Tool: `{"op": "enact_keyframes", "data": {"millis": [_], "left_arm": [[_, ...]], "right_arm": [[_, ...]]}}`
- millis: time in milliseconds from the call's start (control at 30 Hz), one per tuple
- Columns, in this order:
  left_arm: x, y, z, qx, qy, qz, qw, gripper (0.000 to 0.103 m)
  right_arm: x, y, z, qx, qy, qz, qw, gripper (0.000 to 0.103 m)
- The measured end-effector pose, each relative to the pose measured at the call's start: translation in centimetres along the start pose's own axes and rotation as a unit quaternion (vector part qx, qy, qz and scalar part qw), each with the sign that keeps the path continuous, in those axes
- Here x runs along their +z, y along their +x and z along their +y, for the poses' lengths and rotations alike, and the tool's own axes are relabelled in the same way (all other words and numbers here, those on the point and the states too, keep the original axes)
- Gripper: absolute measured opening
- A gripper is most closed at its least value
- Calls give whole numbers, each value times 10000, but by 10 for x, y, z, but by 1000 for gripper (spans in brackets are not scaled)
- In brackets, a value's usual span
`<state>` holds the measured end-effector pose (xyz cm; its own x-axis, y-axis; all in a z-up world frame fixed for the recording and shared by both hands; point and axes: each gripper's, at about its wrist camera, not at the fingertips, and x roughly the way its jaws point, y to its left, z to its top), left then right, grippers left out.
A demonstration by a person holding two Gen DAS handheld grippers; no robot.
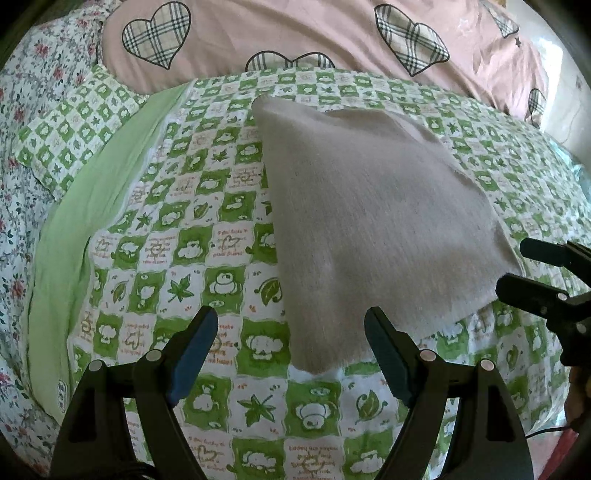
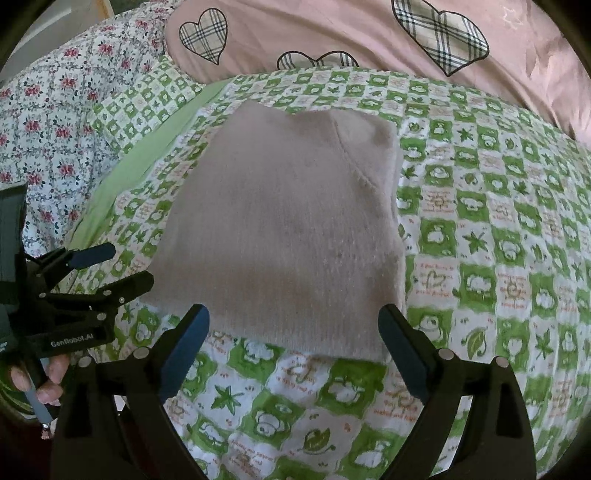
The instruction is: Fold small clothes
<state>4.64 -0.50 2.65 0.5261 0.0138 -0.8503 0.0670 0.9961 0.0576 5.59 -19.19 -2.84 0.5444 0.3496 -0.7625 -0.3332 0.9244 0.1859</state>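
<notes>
two grippers tilt down over the bed, both released with nothing between the jaws. the left gripper [image 1: 291,332] hovers at the near left corner of the garment [image 1: 373,221], its fingers spread over the quilt [image 1: 177,229]. the right gripper [image 2: 295,332] straddles the garment's near edge, pads clear of the cloth. a hand [image 2: 44,380] grips the left tool's handle. the garment lies folded flat on the green checked quilt, long axis running away toward the pink pillow [image 1: 295,33].

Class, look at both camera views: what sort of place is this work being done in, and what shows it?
Most likely a bedroom, on a bed. A folded grey knit garment lies on a green checked sheet, with a pink heart-print quilt and a floral bedcover behind.
</notes>
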Motion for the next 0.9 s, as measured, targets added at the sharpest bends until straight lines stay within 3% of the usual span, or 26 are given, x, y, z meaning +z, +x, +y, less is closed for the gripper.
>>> {"op": "enact_keyframes", "data": {"millis": [500,900], "left_arm": [[19,8,6,-118,-149,-64,9998,82],[36,21,19,-213,-360,-38,9991,82]], "right_arm": [[22,13,-13,52,143,39,9999,94],[41,10,-43,79,583,-201,9981,95]]}}
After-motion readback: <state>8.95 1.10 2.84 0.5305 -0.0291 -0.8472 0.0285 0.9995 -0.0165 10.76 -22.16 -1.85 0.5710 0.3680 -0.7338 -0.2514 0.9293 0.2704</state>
